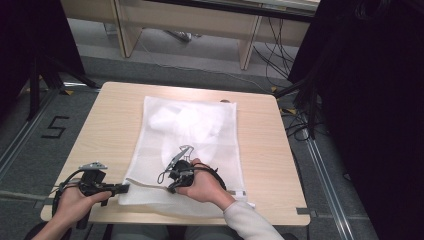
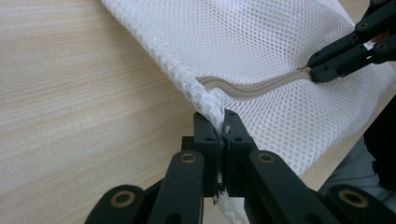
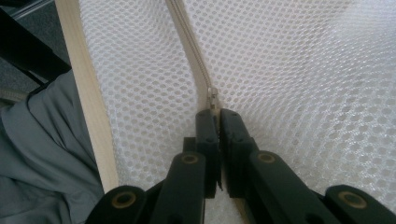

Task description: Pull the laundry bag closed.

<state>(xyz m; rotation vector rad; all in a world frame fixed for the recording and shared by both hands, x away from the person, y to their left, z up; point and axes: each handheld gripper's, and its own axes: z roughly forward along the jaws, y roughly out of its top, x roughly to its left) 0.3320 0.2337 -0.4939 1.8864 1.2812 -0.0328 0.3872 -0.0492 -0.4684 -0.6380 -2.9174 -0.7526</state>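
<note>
Left to right across the wooden table [image 1: 105, 125], seen from the person's side. The left gripper [image 1: 123, 188] lies low and nearly level at the near left part of the table, held in the person's left hand [image 1: 75, 200]. In the left gripper view its two black jaws stand pressed together, clamped on the corner hem of the white mesh laundry bag [image 2: 261, 51], with the fabric bunched between the pads. From that pinched corner a beige zipper [image 2: 247, 88] runs away in a wavy line along the bag's near edge.

The mesh laundry bag [image 1: 200, 135] lies flat at the middle of the table, its far end holding a pale bundle, its near edge just beside the table's front edge.

The right gripper [image 1: 171, 189], in the right hand [image 1: 202, 186], rests on the near part of the bag, near the left gripper. In the right gripper view its jaws are closed together on the small metal zipper pull [image 3: 212, 99], the zipper tape [image 3: 189, 42] leading straight ahead from the fingertips.
</note>
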